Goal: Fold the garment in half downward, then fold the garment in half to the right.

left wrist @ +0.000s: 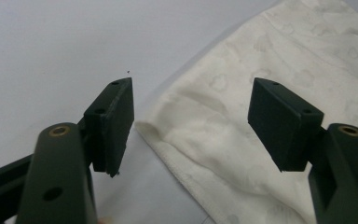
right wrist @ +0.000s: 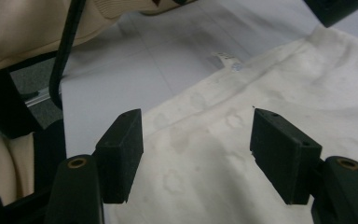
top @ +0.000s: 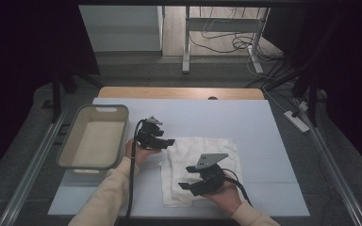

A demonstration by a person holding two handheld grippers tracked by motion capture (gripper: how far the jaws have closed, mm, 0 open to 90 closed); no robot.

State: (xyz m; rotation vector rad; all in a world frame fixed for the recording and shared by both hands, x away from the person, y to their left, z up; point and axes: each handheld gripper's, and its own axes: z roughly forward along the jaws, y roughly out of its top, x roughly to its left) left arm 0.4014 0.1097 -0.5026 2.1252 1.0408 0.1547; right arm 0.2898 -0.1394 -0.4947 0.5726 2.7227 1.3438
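A pale blue sheet covers the desk [top: 245, 117], whose wooden far edge shows beyond it. Behind stands a white-legged table [top: 226, 28] over tangled cables [top: 226, 44] on grey floor [top: 136, 70]. Dark curtains [top: 23, 56] flank the dim room.

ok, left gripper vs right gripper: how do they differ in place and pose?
The left gripper sits at the towel's left edge, beside the bin; the right gripper hovers over the towel's near part. The left gripper points right, the right gripper points left. Both are open with nothing between the jaws.
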